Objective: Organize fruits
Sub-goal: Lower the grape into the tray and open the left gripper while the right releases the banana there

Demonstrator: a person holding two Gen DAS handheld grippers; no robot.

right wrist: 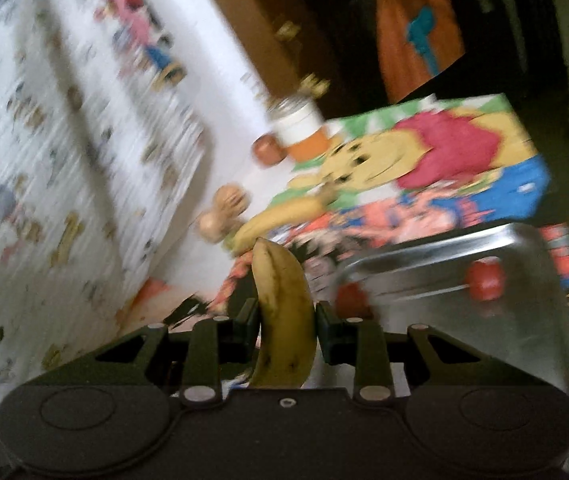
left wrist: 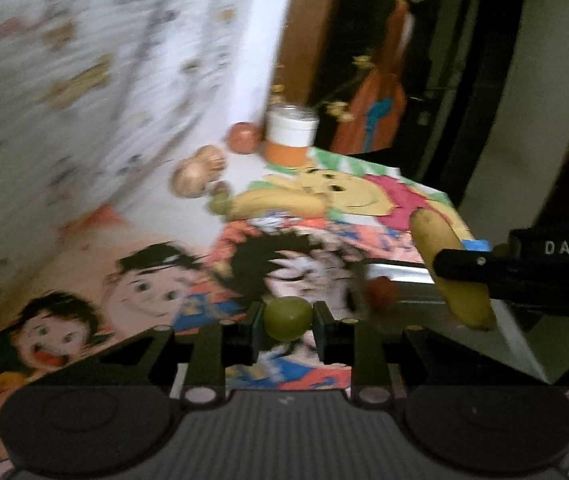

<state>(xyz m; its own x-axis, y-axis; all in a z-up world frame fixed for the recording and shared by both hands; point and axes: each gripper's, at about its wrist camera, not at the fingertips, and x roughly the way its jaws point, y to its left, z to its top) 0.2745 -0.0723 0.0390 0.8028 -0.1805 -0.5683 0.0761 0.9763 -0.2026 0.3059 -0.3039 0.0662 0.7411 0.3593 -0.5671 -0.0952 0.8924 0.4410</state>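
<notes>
While the left gripper (left wrist: 287,318) pinches a small green fruit (left wrist: 287,317) above the cartoon cloth (left wrist: 144,280), another banana (left wrist: 280,202) lies farther back. From the right wrist, the right gripper (right wrist: 286,322) clamps a banana (right wrist: 284,320) beside the steel tray's (right wrist: 424,256) left edge, red fruits (right wrist: 484,278) inside.

The only lettering I can read is "DAS", white on the black body of my right claw (left wrist: 460,268). The cartoon prints carry no legible words.
</notes>
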